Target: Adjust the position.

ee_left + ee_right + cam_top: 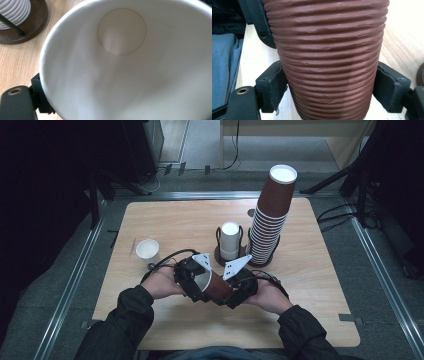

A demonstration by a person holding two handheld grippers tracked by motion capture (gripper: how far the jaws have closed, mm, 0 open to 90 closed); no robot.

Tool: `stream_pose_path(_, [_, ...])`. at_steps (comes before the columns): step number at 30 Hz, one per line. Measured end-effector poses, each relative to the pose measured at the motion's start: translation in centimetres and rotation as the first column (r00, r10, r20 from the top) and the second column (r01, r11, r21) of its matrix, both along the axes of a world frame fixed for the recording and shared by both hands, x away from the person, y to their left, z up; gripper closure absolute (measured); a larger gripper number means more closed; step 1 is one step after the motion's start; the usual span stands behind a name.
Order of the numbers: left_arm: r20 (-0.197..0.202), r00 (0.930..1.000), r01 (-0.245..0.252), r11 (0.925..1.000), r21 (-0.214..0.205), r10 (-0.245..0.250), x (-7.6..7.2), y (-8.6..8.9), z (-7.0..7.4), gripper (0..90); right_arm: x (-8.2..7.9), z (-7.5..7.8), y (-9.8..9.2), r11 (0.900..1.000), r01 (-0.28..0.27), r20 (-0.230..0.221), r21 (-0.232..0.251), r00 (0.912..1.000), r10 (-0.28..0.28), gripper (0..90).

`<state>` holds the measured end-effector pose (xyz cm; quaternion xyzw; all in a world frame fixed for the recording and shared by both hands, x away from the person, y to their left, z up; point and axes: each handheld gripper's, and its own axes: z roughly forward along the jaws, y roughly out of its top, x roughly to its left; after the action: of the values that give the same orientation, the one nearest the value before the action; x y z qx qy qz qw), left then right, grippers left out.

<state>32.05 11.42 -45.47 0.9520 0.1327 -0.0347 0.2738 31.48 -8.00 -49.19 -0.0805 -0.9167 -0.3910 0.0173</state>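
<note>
A brown ribbed paper cup (217,285) with a white inside lies on its side between my two grippers, just above the table's front middle. My right gripper (236,291) has the cup's ribbed wall (329,62) between its jaws, and both pads (275,85) press on its sides. My left gripper (199,284) is at the cup's mouth. In the left gripper view the white inside (120,75) faces the camera. One black finger (41,98) sits just outside the rim, and the other is hidden behind the cup.
A tall leaning stack of brown cups (272,215) stands in a wire holder at the back right. A short stack of white cups (230,240) sits in a holder beside it. One white cup (147,249) stands at the left of the wooden table (165,220).
</note>
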Motion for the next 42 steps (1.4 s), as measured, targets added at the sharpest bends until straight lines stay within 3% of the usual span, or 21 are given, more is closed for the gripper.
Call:
stream_pose_path(3, [0.007, 0.9999, -0.008, 1.0000, -0.005, 0.008, -0.1, 0.0, 0.0, 6.0, 0.0, 0.1, 0.0, 1.0000, -0.005, 0.004, 0.001, 1.0000, 0.005, 20.4])
stream_pose_path(5, [-0.005, 0.9999, -0.016, 0.9999, -0.003, 0.016, 0.0, 0.0, 0.0, 0.2, 0.0, 0.1, 0.0, 1.0000, -0.003, 0.009, -0.003, 1.0000, 0.003, 20.4])
stream_pose_path(14, [0.016, 0.9974, -0.068, 0.9914, -0.112, 0.070, 0.2, 1.5, 0.9, 0.0, 0.3, 0.3, -0.5, 0.9997, 0.023, 0.020, 0.013, 0.9995, -0.023, 20.4])
stream_pose_path(21, [0.018, 0.9943, -0.102, 0.9843, -0.144, 0.105, 0.0, 2.6, 0.8, 0.0, 0.6, 0.7, -1.3, 0.9979, 0.050, 0.018, 0.041, 0.9986, -0.051, 20.4])
stream_pose_path(27, [0.009, 0.9885, -0.145, 0.9644, -0.221, 0.151, 0.0, 3.5, 1.1, 0.0, 0.8, 1.1, -1.9, 0.9939, 0.074, 0.003, 0.082, 0.9972, -0.074, 20.4])
stream_pose_path(31, [-0.005, 0.9837, -0.173, 0.9422, -0.287, 0.180, 0.1, 3.8, 1.5, 0.0, 1.0, 1.4, -2.3, 0.9879, 0.094, 0.000, 0.123, 0.9955, -0.095, 20.4])
stream_pose_path(39, [0.003, 0.9798, -0.188, 0.9232, -0.336, 0.200, -0.1, 3.0, 1.7, 0.0, 1.0, 1.5, -2.2, 0.9806, 0.099, -0.016, 0.169, 0.9951, -0.098, 20.4])
stream_pose_path(42, [0.001, 0.9775, -0.196, 0.9095, -0.367, 0.211, -0.2, 2.8, 1.9, 0.0, 0.9, 1.5, -2.1, 0.9777, 0.102, -0.024, 0.183, 0.9948, -0.099, 20.4])
